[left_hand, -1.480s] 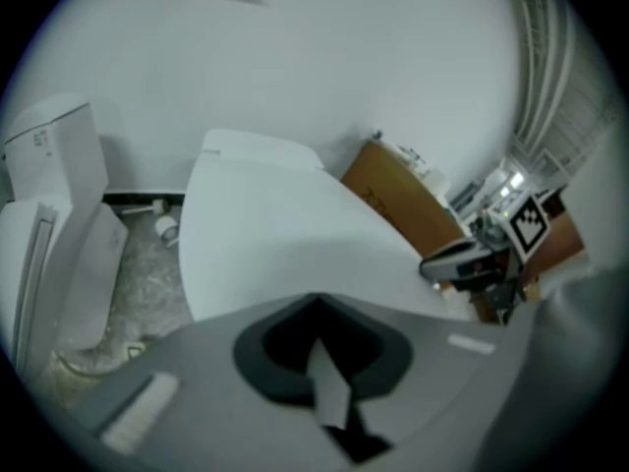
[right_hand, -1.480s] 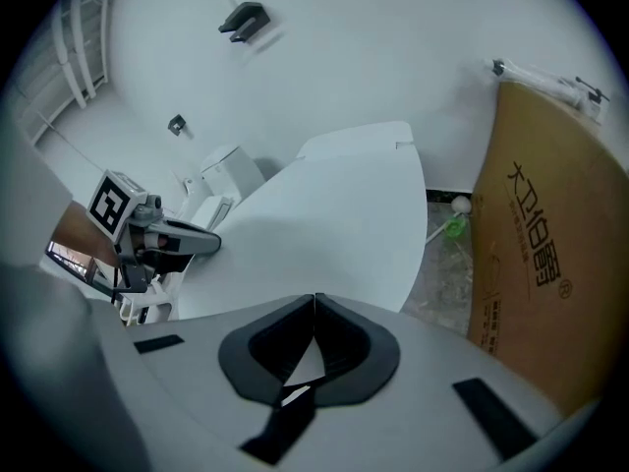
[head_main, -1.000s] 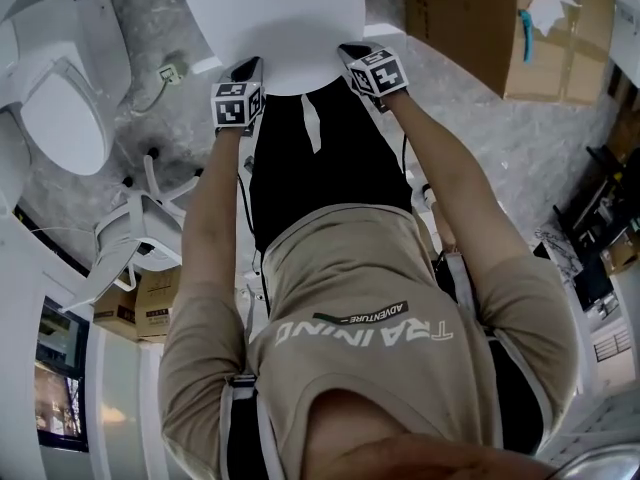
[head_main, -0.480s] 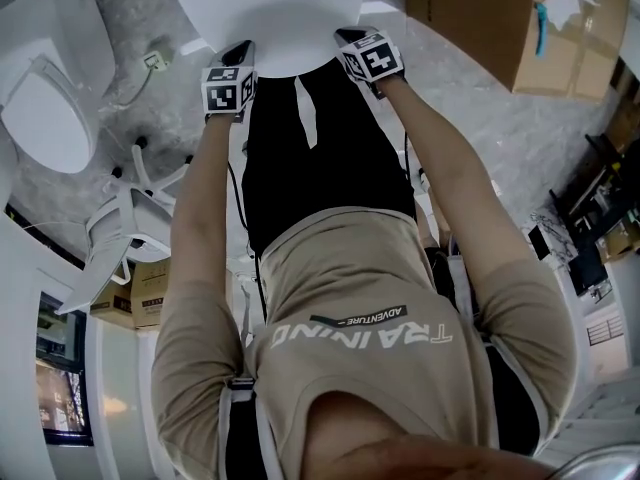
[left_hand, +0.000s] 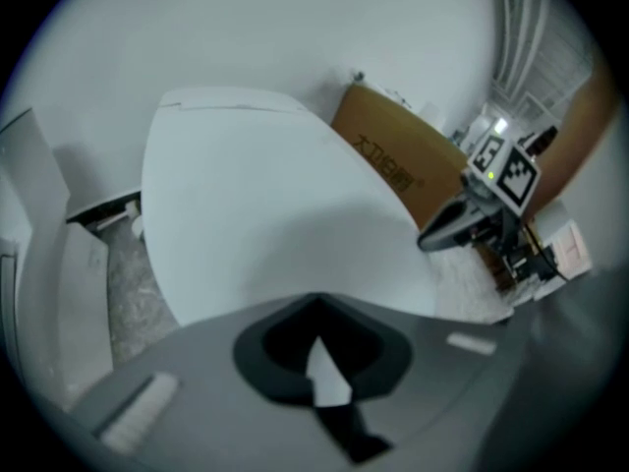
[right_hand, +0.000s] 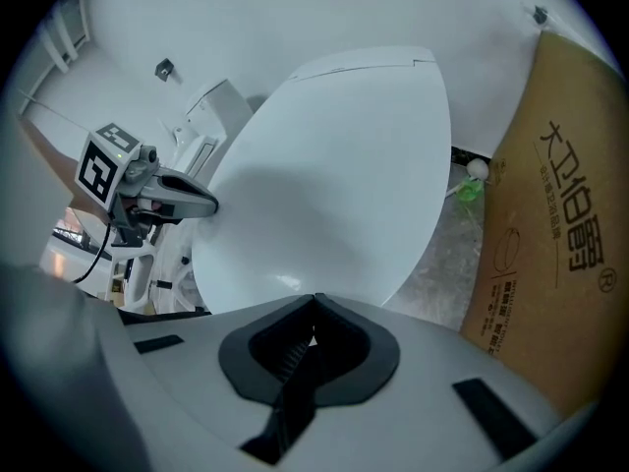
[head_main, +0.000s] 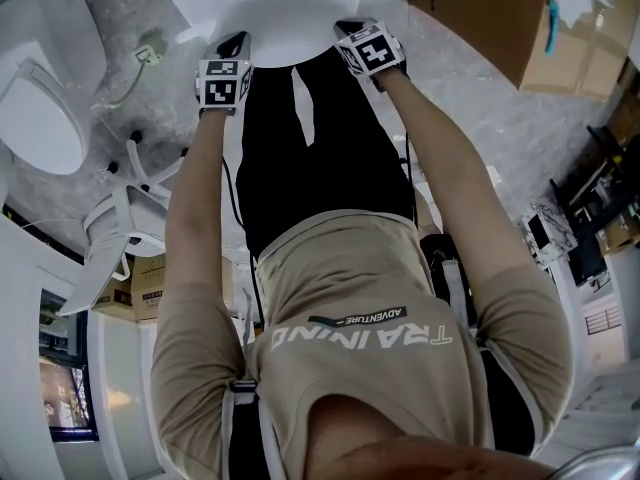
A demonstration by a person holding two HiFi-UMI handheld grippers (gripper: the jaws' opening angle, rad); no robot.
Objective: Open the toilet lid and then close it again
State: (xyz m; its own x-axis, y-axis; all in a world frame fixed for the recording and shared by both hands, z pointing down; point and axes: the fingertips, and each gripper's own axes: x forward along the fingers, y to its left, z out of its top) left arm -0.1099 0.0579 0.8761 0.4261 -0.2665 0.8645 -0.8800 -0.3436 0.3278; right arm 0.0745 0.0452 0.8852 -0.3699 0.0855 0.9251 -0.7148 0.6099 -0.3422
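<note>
Both tips crept toward 12 o'clock in head view over last second, lid rim going with them. Left gripper (head_main: 236, 44): jaws pressed together, tips at front rim of toilet lid (head_main: 270, 8). Right gripper (head_main: 350, 28): same, jaws together, further along that rim. Lid sits at 12, spreading away from tips. Cardboard box (head_main: 480, 18) at 2, second toilet (head_main: 40, 118) at 9. Judgement: lid riding on tips, mid-swing; lifting or lowering, can't tell.

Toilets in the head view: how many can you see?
2: the toilet at top centre; a second toilet at the left edge. Others may be out of frame.
</note>
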